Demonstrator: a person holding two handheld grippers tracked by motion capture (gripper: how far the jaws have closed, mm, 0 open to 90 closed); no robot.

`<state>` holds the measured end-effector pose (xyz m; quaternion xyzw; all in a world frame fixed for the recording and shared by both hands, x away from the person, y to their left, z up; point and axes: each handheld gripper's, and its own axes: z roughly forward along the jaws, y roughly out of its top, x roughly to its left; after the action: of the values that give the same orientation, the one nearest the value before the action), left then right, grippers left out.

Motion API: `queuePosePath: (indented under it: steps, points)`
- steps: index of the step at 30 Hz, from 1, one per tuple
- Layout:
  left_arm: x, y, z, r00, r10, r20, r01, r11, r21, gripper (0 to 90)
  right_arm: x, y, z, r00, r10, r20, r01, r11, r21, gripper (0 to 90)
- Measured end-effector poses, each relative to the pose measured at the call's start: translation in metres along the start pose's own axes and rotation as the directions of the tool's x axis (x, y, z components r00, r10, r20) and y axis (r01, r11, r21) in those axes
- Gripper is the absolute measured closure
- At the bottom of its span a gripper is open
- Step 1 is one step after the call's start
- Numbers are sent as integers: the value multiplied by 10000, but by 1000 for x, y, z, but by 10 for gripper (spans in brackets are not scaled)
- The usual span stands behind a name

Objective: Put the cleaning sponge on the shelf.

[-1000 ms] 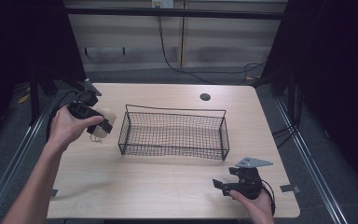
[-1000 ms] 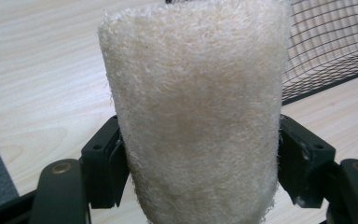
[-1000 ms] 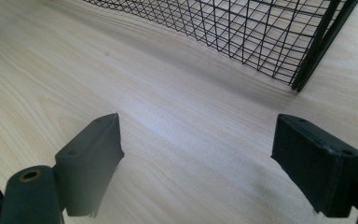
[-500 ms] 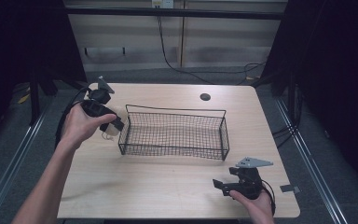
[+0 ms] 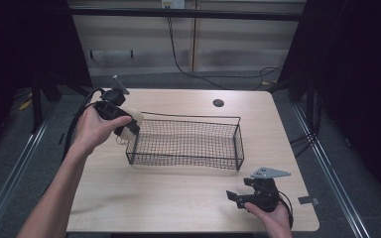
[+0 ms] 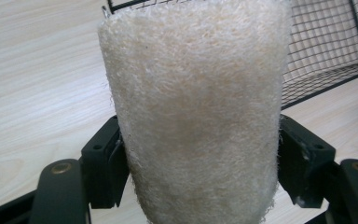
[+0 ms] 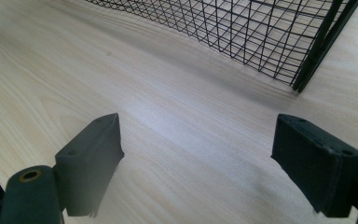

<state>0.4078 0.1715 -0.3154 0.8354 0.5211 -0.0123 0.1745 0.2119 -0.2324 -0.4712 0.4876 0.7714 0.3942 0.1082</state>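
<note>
Cream-coloured and fibrous, the loofah (image 6: 193,107) sits clamped between the jaws of the left gripper (image 5: 124,124), which press into its sides in the left gripper view. In the high view the loofah (image 5: 130,121) is held in the air at the left end of the basket (image 5: 186,161), just at or above its rim near the far left corner; whether it touches the wire I cannot tell.

As I judge it, the work in hand is putting the loofah into the basket, and it stands a little past halfway: the pick-up is done and the carry has brought it to the basket's edge. Left to do are passing it over the rim, lowering it to the mesh floor and opening the jaws.

Through the mesh, the basket looks empty. It stands near the middle of the tabletop (image 5: 178,198), long side running left to right.

Near the right front corner of the tabletop the right gripper (image 5: 238,198) rests low, well apart from the basket. Its jaws stand wide apart with bare wood between them, and the basket's near right corner (image 7: 303,74) shows beyond.
</note>
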Motion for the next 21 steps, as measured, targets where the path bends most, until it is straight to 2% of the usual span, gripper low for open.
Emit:
queuePosePath:
  steps: [7, 11, 17, 19, 21]
  points:
    - [-13, 8, 2, 9999, -83, 109, 83, 10000, -51, 283, 0, 0, 0, 10000, 1, -28, -1, 10000, -41, 156]
    - [-18, 13, 5, 9999, -147, -17, 147, 9999, 25, 283, 0, 0, 0, 10000, 8, -25, -8, 10000, -11, 155]
    - [-26, 21, 15, 9994, -345, 74, 343, 9991, 248, 283, 0, 0, 0, 10000, 14, -39, -14, 10000, -15, 156]
    - [-27, 23, 19, 9990, -451, -21, 451, 9984, 338, 283, 0, 0, 0, 10000, 18, -33, -18, 10000, -28, 156]
    - [-26, 25, 23, 9989, -473, -35, 474, 9972, 582, 283, 0, 0, 0, 10000, 17, -40, -17, 10000, -12, 155]
